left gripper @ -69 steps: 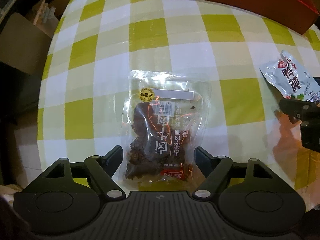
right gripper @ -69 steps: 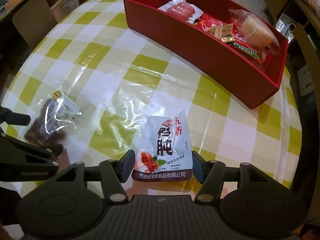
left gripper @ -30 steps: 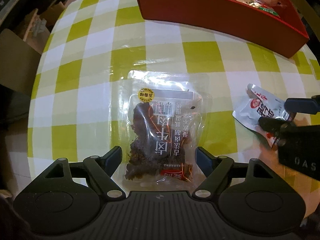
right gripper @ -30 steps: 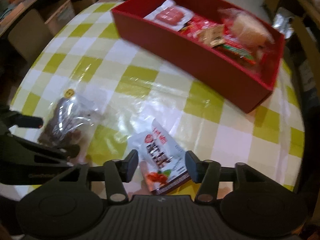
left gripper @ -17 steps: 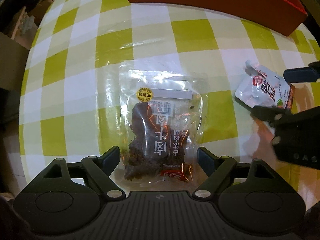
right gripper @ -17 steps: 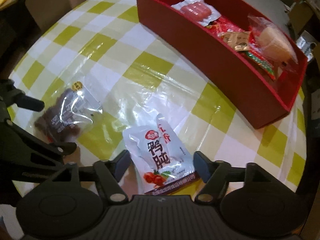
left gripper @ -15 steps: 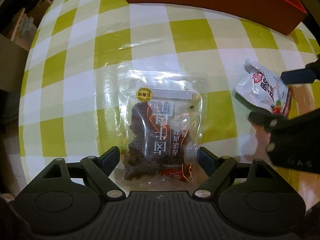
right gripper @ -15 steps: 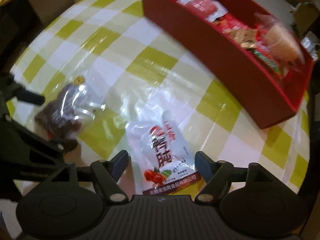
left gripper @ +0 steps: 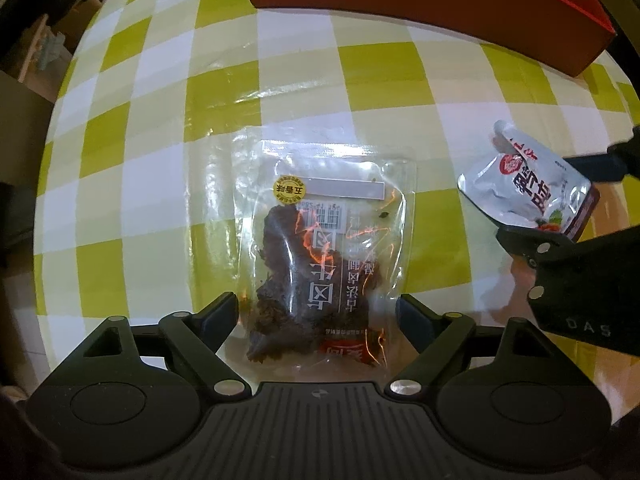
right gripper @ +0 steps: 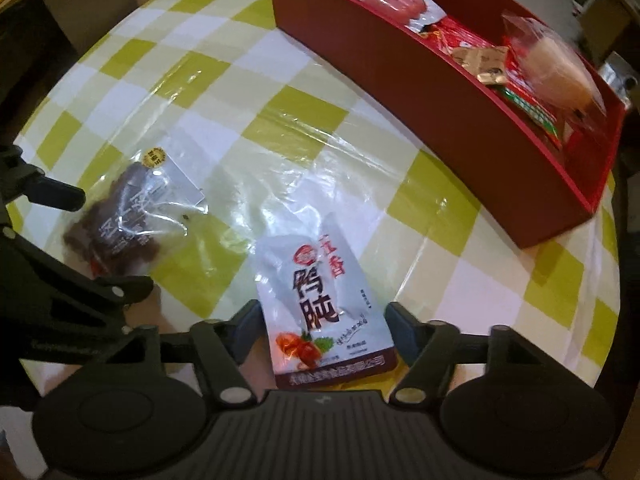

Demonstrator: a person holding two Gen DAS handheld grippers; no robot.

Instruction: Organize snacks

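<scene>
A: What is getting cut off in the left wrist view?

B: The red box [left gripper: 440, 4] is running out past the top edge, so only its near wall is showing. The right gripper [left gripper: 556, 204] is leaving the frame on the right, and its fingers are covering the near end of the white pouch [left gripper: 524, 188].

A: And in the right wrist view?

B: The left gripper [right gripper: 100, 240] is running off the left edge and is hiding the near end of the clear jerky bag [right gripper: 132, 216]. The clear bag with a pale round snack [right gripper: 556, 64] in the box is smearing into blur. The small print on the pouch [right gripper: 320, 300] is reading too small to make out.
</scene>
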